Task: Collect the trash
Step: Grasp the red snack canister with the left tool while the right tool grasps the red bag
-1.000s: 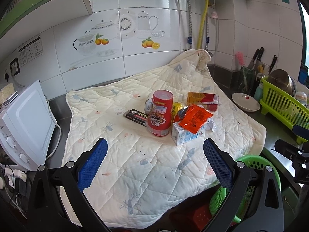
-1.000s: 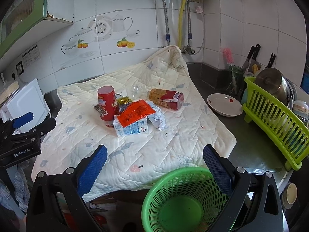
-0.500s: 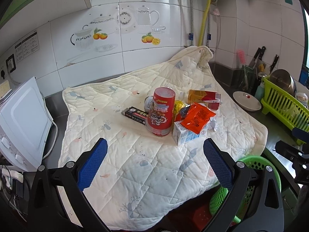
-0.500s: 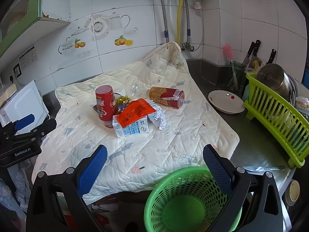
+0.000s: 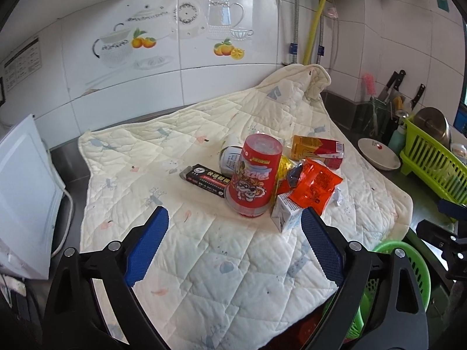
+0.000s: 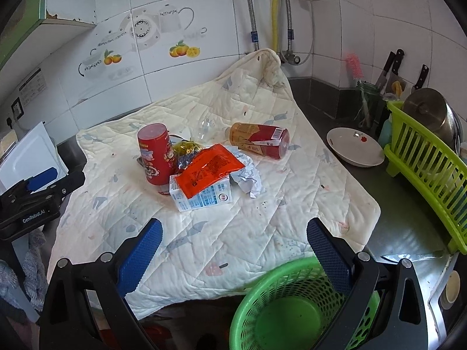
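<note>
A pile of trash lies on a quilted cloth (image 5: pixel 204 262): an upside-down red cup (image 5: pixel 253 175), a black box (image 5: pixel 205 178), an orange packet (image 5: pixel 313 188) on a milk carton (image 5: pixel 284 214), a lying drink carton (image 6: pixel 259 140) and crumpled foil (image 6: pixel 248 175). My left gripper (image 5: pixel 233 218) hovers just short of the red cup, its jaws closing with nothing between them. My right gripper (image 6: pixel 233 227) stands open over the cloth's near edge, above a green basket (image 6: pixel 280 312).
A white appliance (image 5: pixel 20 198) stands left of the cloth. Right of it are a white dish (image 6: pixel 354 145), a lime dish rack (image 6: pixel 429 163) with a pot, and knives by the tiled wall. The left gripper also shows at the right wrist view's left edge (image 6: pixel 43 186).
Both grippers have moved forward toward the trash pile, which looks larger. The left jaws have narrowed slightly. Nothing on the cloth has shifted.
</note>
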`<action>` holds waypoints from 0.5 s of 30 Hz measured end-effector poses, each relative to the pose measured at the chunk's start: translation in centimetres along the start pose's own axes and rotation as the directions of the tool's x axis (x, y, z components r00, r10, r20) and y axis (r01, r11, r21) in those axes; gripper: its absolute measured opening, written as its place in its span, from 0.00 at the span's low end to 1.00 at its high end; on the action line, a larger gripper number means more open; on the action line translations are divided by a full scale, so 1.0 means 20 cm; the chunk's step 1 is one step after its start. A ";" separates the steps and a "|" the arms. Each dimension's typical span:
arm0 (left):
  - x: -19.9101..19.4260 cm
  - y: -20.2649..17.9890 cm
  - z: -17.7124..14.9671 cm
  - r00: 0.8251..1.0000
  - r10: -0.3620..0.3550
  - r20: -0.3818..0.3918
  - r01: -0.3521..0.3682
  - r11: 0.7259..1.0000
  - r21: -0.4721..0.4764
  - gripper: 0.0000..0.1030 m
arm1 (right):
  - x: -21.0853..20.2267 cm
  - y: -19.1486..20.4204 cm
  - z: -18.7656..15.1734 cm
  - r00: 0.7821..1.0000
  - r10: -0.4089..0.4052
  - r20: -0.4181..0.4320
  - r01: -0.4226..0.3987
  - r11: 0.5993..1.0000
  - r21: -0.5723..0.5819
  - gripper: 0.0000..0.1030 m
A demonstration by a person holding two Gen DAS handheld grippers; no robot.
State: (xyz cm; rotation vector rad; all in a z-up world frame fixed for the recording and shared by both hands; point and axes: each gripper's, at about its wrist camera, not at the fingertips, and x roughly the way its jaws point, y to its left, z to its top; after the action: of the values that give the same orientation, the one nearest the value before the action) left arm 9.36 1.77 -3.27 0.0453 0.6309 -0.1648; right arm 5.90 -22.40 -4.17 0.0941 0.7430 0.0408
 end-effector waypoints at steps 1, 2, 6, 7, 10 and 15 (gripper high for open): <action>0.03 0.00 0.01 1.000 -0.010 -0.002 0.010 1.000 0.008 0.88 | 0.01 0.00 0.01 1.000 -0.001 -0.003 0.001 1.000 0.002 0.93; 0.07 0.00 0.03 1.000 -0.022 -0.007 0.022 1.000 0.018 0.88 | 0.02 0.00 0.01 1.000 -0.004 -0.005 0.004 1.000 0.004 0.93; 0.23 -0.04 0.08 0.998 -0.066 -0.024 0.068 0.996 0.060 0.88 | 0.07 0.01 0.04 1.000 -0.022 -0.015 0.022 1.000 0.013 0.93; 0.28 -0.05 0.09 0.997 -0.071 -0.032 0.073 0.995 0.073 0.88 | 0.08 0.01 0.04 0.999 -0.027 -0.018 0.027 1.000 0.016 0.93; 0.40 -0.09 0.13 0.995 -0.090 -0.046 0.095 0.990 0.106 0.88 | 0.11 0.00 0.05 0.999 -0.047 -0.026 0.048 0.998 0.028 0.93; 0.58 -0.12 0.19 0.989 -0.130 -0.068 0.138 0.981 0.136 0.81 | 0.15 -0.01 0.07 0.997 -0.072 -0.038 0.073 0.996 0.049 0.93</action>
State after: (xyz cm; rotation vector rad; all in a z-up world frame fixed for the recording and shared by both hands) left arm 20.35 -2.52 -7.00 0.1443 0.6811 -0.3391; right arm 9.09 -22.45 -5.13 0.1145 0.7833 -0.0455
